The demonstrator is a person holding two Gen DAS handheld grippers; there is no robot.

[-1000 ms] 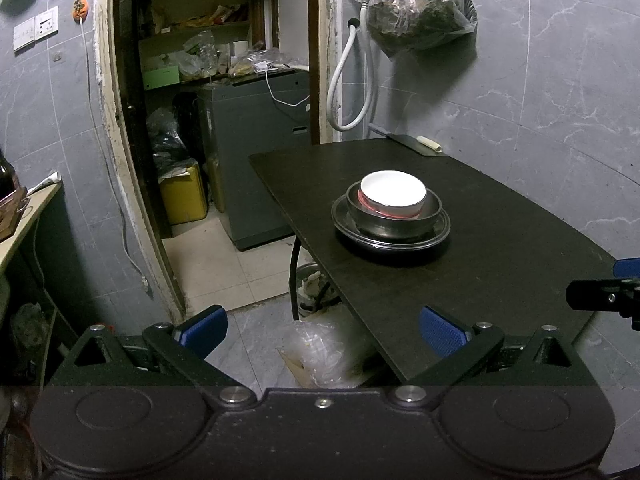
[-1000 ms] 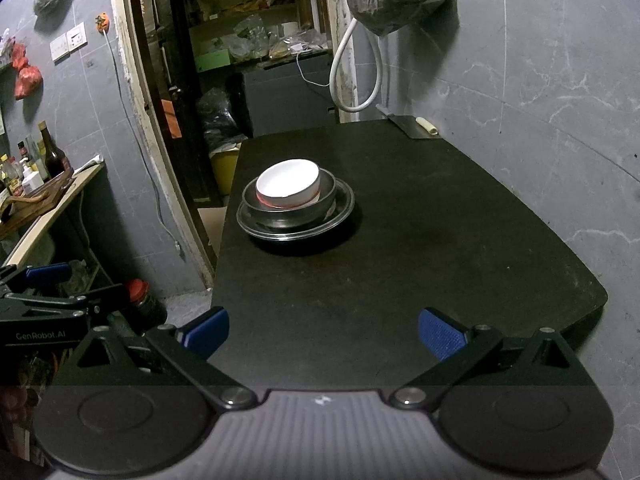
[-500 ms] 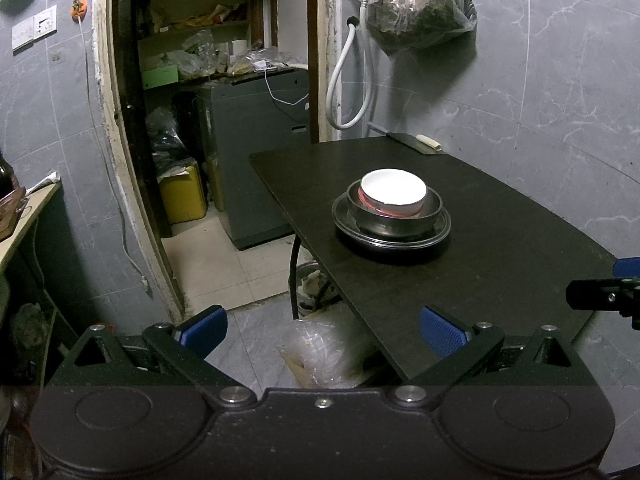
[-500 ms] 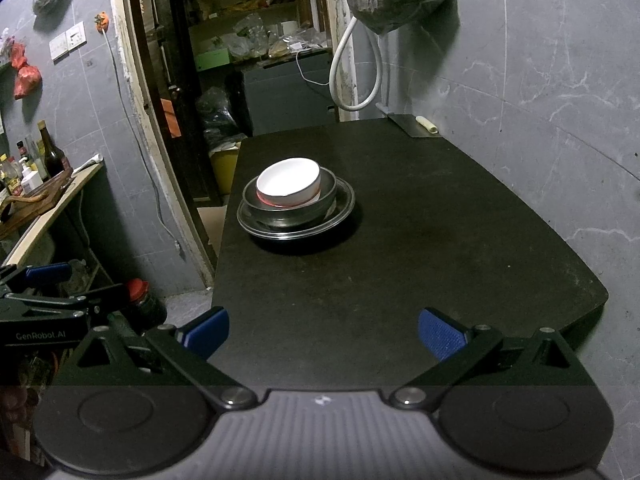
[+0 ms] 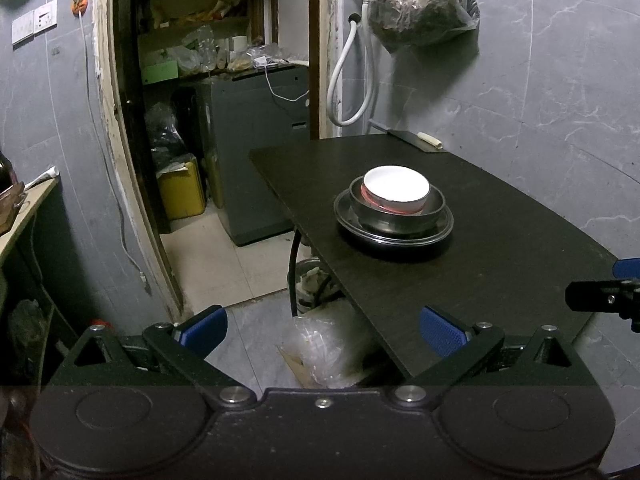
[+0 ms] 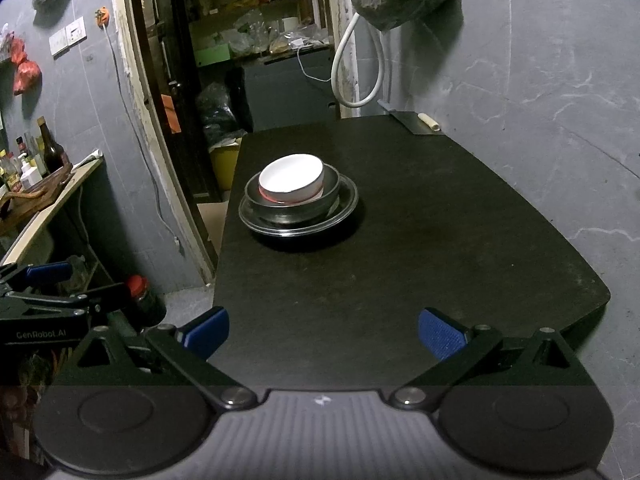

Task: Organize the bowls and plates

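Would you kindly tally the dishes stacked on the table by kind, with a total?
White bowl: 1
Metal bowl: 1
Metal plate: 1
Total: 3, nested in one stack on the dark table; anything hidden underneath cannot be told.

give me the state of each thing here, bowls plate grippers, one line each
white bowl: upright, nested in the metal bowl
metal bowl: upright, sitting on the plate
plate: flat on the table, bottom of the stack
left gripper: open, holding nothing
right gripper: open, holding nothing
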